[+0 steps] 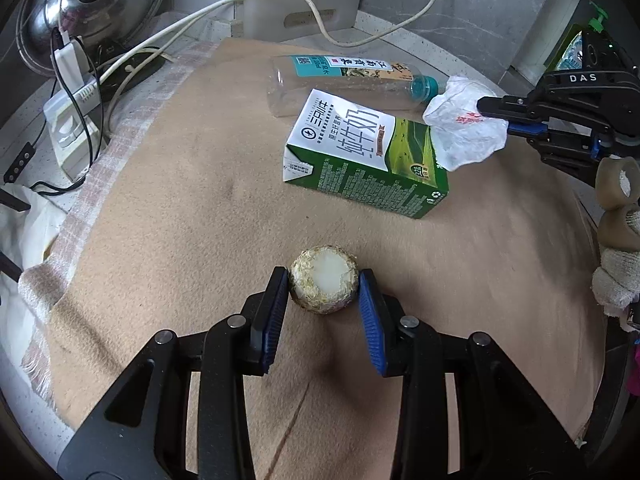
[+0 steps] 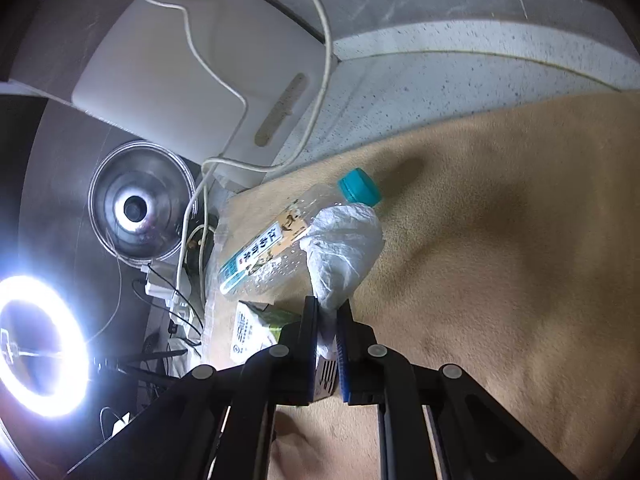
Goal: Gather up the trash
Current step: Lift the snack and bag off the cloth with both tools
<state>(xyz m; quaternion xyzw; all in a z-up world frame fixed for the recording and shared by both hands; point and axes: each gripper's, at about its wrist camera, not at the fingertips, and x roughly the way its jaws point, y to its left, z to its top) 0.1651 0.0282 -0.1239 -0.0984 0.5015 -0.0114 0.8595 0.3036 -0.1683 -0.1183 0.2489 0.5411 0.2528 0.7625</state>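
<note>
The left tool (image 1: 324, 288) is squeezing the round food scrap (image 1: 324, 279) right between its pads, down on the bench (image 1: 180, 208). The right tool (image 2: 327, 312) is pinching the crumpled white wrapper (image 2: 344, 248), probably lifting it clear above the bottle (image 2: 280, 244).

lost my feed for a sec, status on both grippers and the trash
Left gripper shut on corn cob piece. Right gripper shut on crumpled wrapper, lifted. Milk carton and bottle remain on cloth. Nothing blocking.

A tan cloth (image 1: 180, 208) covers a speckled tabletop (image 2: 400, 80). At its far edge sit a steel pot lid (image 1: 92, 4), white cables (image 1: 240, 0), a power strip (image 1: 72, 136) and a glowing ring light (image 2: 40, 344).
</note>
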